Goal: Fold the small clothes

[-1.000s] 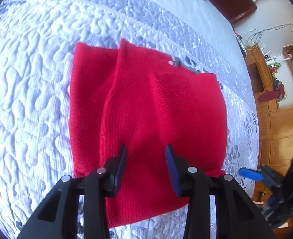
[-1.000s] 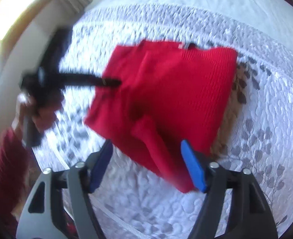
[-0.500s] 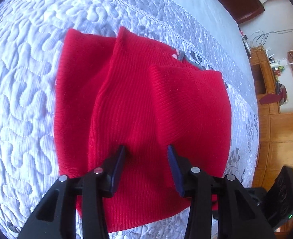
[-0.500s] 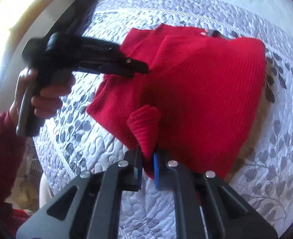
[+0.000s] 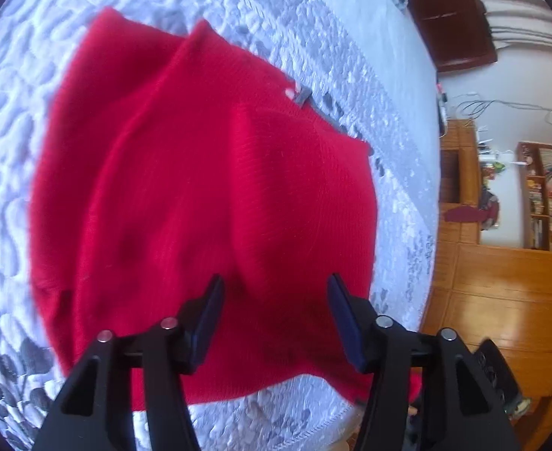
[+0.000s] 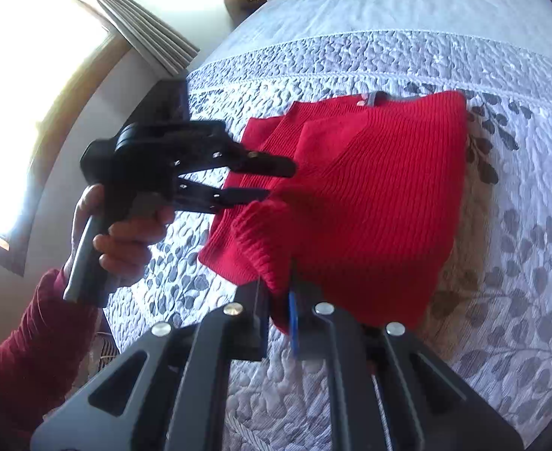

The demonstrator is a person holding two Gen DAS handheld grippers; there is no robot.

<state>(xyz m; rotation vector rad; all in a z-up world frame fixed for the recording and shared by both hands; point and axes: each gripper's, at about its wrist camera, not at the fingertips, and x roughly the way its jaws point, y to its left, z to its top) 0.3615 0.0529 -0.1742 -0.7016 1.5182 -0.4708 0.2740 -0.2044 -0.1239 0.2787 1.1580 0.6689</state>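
Observation:
A red knitted sweater [image 5: 208,195] lies partly folded on a quilted bedspread [image 5: 9,120], with a grey label at its far edge. My left gripper [image 5: 274,293] hovers over the sweater's near part, its jaws opening and nothing pressed between them. In the right wrist view the same left gripper [image 6: 281,182] reaches in from the left over the sweater's [image 6: 381,203] edge. My right gripper [image 6: 278,285] is shut on the ribbed cuff of a red sleeve [image 6: 257,236] and holds it raised above the cloth.
A person's hand [image 6: 125,236] in a red sleeve holds the left gripper's handle. A window with curtains [image 6: 152,37] is at the left. Wooden floor [image 5: 501,293], shelves [image 5: 542,195] and a dark headboard [image 5: 452,11] lie beyond the bed's right edge.
My right gripper went from open around the sleeve to shut on its cuff. My left gripper came closer over the sweater and its jaws spread wider.

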